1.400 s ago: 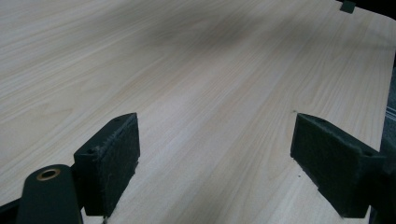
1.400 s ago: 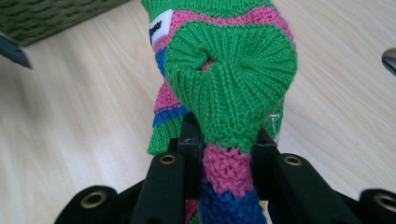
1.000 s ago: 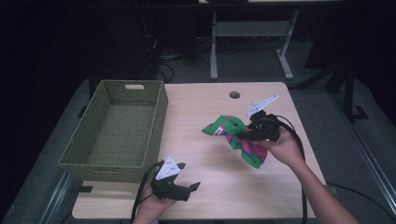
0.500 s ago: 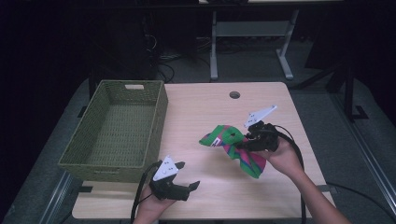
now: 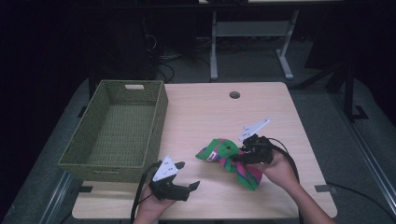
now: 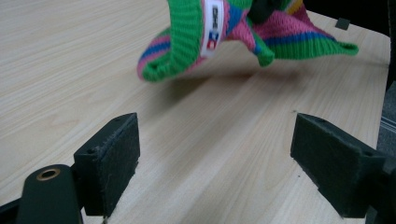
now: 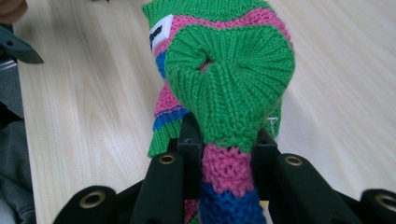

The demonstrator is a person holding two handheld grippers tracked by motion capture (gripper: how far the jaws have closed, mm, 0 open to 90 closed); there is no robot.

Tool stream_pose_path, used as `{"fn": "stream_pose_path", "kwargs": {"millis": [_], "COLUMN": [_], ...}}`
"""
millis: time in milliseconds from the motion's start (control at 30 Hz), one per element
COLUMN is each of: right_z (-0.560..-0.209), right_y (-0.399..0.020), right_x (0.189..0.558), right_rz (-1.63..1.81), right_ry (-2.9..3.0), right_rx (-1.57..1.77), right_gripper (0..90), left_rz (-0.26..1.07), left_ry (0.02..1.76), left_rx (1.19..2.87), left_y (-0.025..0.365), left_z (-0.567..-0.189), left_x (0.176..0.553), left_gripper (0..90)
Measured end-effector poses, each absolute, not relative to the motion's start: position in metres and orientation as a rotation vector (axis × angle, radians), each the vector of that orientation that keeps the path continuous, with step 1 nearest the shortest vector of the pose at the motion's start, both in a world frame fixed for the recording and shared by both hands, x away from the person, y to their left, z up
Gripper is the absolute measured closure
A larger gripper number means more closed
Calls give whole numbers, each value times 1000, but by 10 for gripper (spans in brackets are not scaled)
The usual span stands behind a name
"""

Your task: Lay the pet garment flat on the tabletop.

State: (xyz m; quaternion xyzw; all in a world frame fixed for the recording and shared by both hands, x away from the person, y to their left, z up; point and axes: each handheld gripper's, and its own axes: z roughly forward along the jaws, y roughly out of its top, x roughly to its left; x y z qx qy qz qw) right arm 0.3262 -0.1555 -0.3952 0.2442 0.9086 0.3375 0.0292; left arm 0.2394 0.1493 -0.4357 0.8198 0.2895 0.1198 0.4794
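While my right gripper [image 5: 237,157] clamps the striped green, pink and blue knitted hat [image 5: 223,154] at about four o'clock on the pale wooden table [image 5: 210,112], my left gripper [image 5: 189,176] rests at six o'clock, jaws apart on nothing. At nine o'clock stands the green woven basket [image 5: 116,130].
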Motion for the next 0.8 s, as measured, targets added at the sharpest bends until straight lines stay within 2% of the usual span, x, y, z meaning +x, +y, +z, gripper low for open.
{"fn": "stream_pose_path", "kwargs": {"millis": [433, 533, 633, 800], "right_z": [-427, -436, -440, -443], "right_y": [-133, -126, -122, -120], "right_x": [325, 324, 323, 319], "right_rz": [932, 913, 891, 913], "right_ry": [2876, 2908, 2921, 2959], "right_rx": [771, 776, 760, 751], "right_gripper": [697, 637, 621, 489], "left_rz": [299, 292, 295, 296], "left_ry": [703, 710, 709, 712], "left_rx": [2001, 2001, 2007, 1998], "left_y": [150, 151, 151, 152], "left_z": [-435, -435, -435, -435], "left_x": [239, 240, 240, 240], "left_gripper": [153, 153, 154, 153]}}
